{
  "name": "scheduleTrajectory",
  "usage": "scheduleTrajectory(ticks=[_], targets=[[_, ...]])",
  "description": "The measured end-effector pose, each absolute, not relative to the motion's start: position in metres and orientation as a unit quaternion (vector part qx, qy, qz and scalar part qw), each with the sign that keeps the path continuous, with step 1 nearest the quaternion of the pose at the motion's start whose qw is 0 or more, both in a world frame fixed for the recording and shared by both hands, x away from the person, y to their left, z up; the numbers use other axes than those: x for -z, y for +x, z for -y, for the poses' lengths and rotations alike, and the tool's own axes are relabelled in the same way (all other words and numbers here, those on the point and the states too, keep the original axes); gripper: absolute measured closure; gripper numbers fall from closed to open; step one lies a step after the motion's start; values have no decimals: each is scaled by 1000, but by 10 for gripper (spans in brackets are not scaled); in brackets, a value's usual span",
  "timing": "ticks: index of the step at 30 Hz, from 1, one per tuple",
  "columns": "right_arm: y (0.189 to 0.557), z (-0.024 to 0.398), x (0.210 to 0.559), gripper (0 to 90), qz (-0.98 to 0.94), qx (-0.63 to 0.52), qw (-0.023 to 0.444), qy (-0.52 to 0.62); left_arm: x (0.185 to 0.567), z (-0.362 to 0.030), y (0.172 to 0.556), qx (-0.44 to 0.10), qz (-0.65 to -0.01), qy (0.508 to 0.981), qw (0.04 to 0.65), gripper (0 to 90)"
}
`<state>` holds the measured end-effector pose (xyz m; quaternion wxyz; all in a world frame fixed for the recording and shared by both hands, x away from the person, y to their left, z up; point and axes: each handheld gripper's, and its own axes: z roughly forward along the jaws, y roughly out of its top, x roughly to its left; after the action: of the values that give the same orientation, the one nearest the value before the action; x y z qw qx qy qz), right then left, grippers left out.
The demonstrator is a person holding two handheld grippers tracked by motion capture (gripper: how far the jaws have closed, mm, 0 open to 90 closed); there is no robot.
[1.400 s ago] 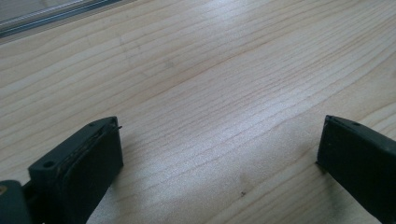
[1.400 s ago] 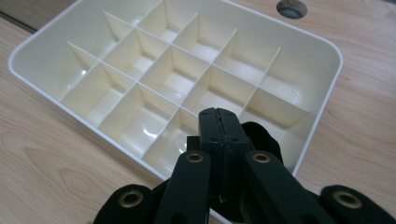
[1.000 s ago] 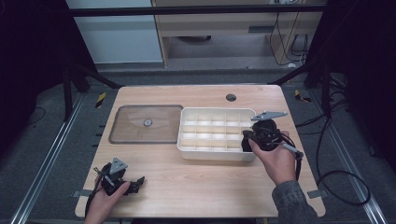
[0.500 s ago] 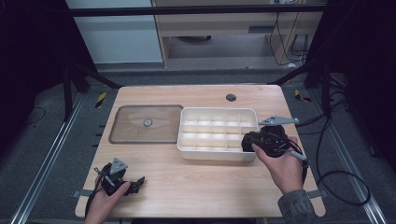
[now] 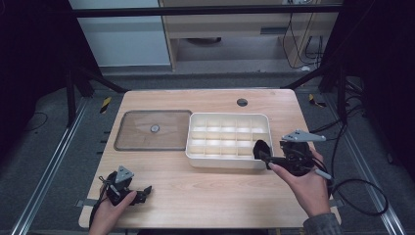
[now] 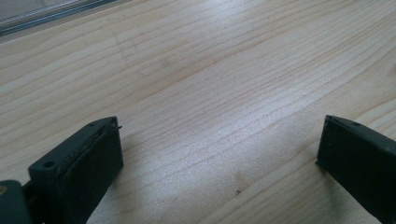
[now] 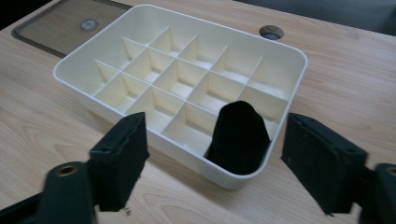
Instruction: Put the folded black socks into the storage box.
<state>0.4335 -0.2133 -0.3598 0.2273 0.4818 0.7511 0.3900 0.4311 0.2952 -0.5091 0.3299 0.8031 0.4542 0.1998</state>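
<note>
The soft black cloth piece stands in the corner cell of the cream plastic divided tray, at the tray's 5 o'clock. The right claw, jaws just spread and holding nothing, sits just outside it, apparently having released it; the left claw rests open and empty on the wooden surface.

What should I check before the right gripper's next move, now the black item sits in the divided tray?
1. Right gripper jaws open, having just been opening, nothing pressed between them: ok.
2. Black rolled item stands in the corner compartment of the white divided tray nearest this gripper: ok.
3. Item fully below the tray's rim: not ok, its top stands above.
4. Other compartments free: ok, as far as they show.
5. Left gripper jaws open over bare wooden table: ok.
6. Transparent lid lies flat beside the tray: ok.
</note>
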Motion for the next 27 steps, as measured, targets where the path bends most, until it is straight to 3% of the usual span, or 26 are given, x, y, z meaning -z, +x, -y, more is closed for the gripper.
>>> scheduleTrajectory(ticks=[8,15,27], targets=[[418,233,377,78,-747,-392,227,487,509,-295,431,-199,-455,802,331,0],[411,252,398,120,-741,-385,225,503,509,-295,431,-200,-455,802,331,0],[409,263,452,107,-745,-353,231,517,509,-295,431,-199,-455,803,331,0]])
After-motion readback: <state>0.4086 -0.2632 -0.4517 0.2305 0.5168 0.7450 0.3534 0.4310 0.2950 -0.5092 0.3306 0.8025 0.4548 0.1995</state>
